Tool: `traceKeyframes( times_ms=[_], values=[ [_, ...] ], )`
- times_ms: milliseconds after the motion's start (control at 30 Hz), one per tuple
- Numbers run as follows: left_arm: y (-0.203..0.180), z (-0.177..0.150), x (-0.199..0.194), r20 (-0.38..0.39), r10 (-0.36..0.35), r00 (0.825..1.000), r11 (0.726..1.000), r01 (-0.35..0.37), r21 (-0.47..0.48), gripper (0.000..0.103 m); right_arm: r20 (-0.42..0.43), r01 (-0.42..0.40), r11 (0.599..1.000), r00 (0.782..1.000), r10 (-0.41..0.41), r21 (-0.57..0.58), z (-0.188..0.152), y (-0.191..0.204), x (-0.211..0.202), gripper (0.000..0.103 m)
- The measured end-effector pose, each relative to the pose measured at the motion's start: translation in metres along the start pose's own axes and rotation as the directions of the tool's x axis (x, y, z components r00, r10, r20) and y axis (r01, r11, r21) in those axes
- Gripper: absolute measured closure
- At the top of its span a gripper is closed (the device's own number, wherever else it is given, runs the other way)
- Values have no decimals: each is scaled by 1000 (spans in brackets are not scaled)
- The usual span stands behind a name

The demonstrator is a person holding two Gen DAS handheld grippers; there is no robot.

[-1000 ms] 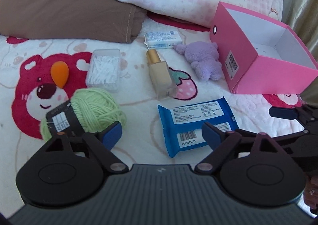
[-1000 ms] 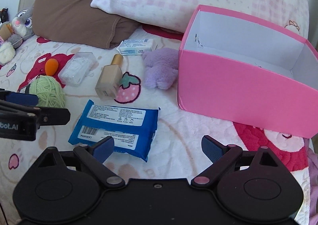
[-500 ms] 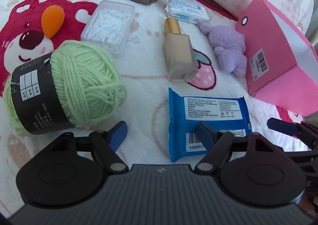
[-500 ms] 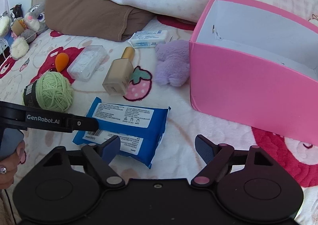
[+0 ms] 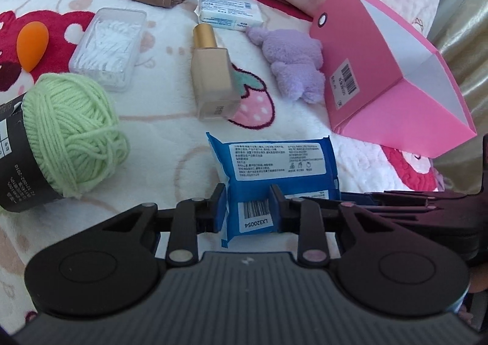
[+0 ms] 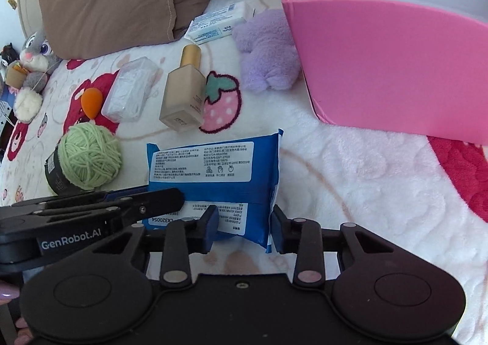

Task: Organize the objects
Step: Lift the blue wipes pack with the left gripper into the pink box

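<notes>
- Near the front edge of the bed (image 5: 170,137), the blue wipes pack (image 5: 274,168) lies flat on the white plush blanket, label side up.
- Left tongs (image 5: 247,210) are clamped on the pack's near left corner, over the barcode strip.
- Right tongs (image 6: 244,227) are clamped on the pack's near right corner; the left tongs (image 6: 131,207) reach in from the left, beside them.
- Left of the pack sits a green yarn ball (image 5: 73,134) with a black paper band.
- Farther off lie a beige foundation bottle (image 5: 212,79) with a gold cap, a clear box of cotton swabs (image 5: 106,49), an orange sponge (image 5: 30,46) and a small white-and-blue packet (image 5: 228,12).
- A purple plush toy (image 5: 296,64) rests against the open pink box (image 5: 366,70), which stands to the far right of the pack.
</notes>
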State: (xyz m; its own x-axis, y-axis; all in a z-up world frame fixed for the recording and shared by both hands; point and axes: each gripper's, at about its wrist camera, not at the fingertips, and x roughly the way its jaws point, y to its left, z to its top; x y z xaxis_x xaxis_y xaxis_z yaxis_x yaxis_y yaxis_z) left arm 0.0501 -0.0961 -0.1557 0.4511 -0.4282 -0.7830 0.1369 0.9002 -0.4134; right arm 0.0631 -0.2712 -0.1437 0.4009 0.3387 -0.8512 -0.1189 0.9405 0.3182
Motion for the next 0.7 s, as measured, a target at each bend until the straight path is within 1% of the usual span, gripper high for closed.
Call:
traceKeyframes(
  times_ms=[67, 133, 233, 300, 333, 433, 500, 567, 700],
  values=[
    [-8, 2, -9, 2, -11, 1000, 1000, 11, 17, 75, 1, 26, 999, 1000, -26, -25, 0, 6, -10, 63],
    [-14, 4, -23, 9, -39, 999, 999, 39, 28, 75, 33, 51, 997, 998, -50, -53, 2, 12, -30, 63],
    [-25, 16, -44, 7, -93, 996, 995, 93, 19, 75, 87, 80, 993, 994, -72, -82, 5, 18, -65, 63],
    [-39, 27, -61, 29, -131, 991, 991, 130, 36, 75, 132, 96, 991, 988, -83, -96, 6, 20, -87, 62],
    [-46, 32, -68, 39, -148, 988, 988, 146, 44, 75, 163, 107, 989, 983, -90, -98, 7, 19, -101, 61],
    [-66, 47, -81, 66, -197, 978, 979, 193, 65, 76, 219, 135, 985, 970, -109, -111, 8, 14, -129, 61],
    [-82, 52, -84, 64, -225, 972, 971, 218, 97, 76, 264, 155, 983, 956, -125, -97, 9, 8, -145, 62],
    [-103, 55, -86, 70, -234, 970, 964, 222, 148, 75, 311, 185, 979, 938, -151, -81, 12, 0, -159, 62],
    [-148, 71, -84, 129, -220, 967, 955, 187, 229, 75, 386, 241, 968, 902, -196, -73, 26, -15, -183, 63]
  ],
)
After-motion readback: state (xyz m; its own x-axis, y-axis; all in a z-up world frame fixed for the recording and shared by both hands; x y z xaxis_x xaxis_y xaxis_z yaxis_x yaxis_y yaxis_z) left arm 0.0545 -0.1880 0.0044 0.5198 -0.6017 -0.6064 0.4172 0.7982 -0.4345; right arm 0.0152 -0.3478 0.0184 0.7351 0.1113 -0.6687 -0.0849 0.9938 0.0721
